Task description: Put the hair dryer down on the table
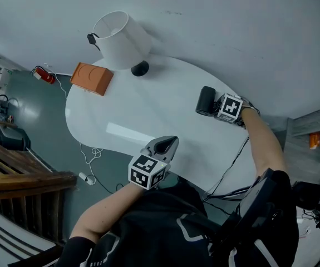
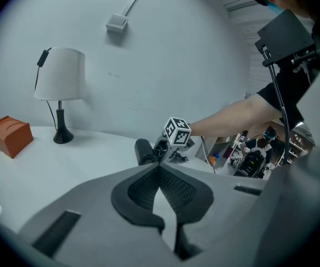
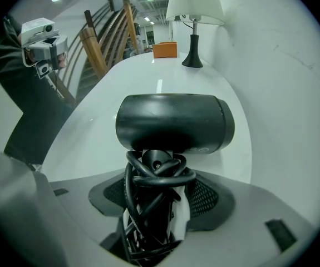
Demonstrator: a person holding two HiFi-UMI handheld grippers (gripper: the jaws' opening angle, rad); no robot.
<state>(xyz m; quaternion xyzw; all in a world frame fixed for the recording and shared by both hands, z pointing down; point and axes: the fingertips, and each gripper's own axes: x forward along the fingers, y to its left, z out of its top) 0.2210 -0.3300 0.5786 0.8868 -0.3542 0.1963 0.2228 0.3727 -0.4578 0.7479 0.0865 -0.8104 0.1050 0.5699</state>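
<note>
Right gripper around hair dryer

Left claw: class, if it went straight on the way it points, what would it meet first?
Probably the black hair dryer held in the right claw, dead ahead over the table; depth is uncertain.

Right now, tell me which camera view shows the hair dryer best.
The right gripper view: the hair dryer fills its centre, barrel above a cord-wrapped handle between the fingers of the right gripper. The head view shows its small barrel beside that gripper; the left gripper view shows it small and distant.
</note>
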